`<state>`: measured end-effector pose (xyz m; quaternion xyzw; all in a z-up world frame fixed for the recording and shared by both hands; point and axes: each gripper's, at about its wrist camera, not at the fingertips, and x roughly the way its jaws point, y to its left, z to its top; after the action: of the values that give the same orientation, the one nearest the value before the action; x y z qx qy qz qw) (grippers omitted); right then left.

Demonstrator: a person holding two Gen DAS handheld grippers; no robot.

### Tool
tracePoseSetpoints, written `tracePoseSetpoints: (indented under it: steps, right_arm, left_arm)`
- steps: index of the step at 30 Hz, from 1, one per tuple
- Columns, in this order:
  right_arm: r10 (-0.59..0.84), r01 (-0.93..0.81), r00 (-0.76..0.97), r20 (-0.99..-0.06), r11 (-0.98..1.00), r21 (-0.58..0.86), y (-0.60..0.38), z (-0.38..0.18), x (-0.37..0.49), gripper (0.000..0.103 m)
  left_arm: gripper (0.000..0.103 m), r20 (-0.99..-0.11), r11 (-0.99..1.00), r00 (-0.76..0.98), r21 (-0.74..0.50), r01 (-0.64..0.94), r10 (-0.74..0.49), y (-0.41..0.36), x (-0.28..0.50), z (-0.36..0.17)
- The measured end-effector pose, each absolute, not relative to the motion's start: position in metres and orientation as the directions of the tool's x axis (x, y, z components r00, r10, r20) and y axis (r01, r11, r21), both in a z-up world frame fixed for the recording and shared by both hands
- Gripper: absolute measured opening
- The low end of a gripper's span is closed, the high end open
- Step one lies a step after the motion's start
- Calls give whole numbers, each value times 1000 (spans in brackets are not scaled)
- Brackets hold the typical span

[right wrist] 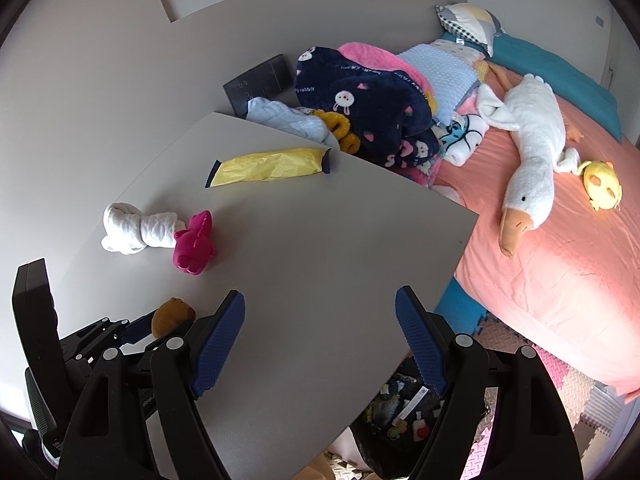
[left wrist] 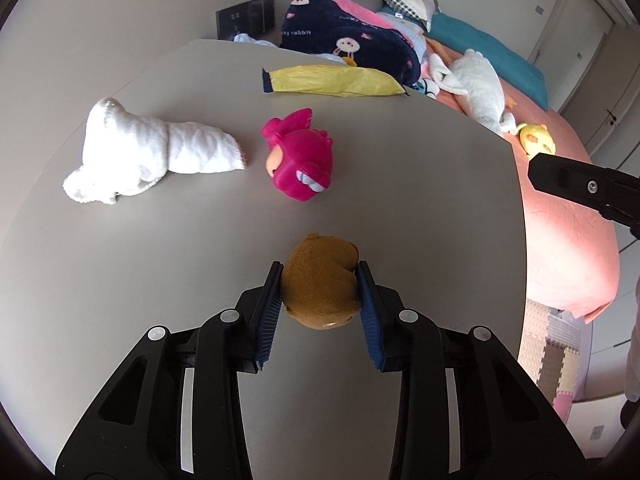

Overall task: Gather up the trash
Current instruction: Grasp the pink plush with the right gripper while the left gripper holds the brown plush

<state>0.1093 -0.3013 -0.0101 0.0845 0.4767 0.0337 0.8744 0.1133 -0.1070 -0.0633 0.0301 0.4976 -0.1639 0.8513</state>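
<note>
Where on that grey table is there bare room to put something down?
The table lies bare between the yellow wrapper, the pink toy and the bed-side edge. It is crowded on the wall side, where the white towel touches the pink toy, and the left gripper clamps the brown plush.

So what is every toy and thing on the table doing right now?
brown plush toy: squeezed between the pads of the left hand-held gripper
right hand-held gripper: open, holding nothing
pink plastic toy: tipped on its side
white towel: rolled up, lying down
yellow wrapper: flat, at table's far edge
</note>
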Motion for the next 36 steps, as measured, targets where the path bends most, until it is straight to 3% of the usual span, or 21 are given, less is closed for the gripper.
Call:
tracePoseSetpoints:
  steps: [16,36]
  right_arm:
    - [228,-102,487,-843,974,204,-235,-31,148,78]
    - [235,-153,432,-871,971,185,-185,-61,193,78]
  left_arm:
    - [36,-862,985,483,-93,146,-153,-29,110,-56]
    - [36,-861,993,495,-102,61,-119,8,112,-55]
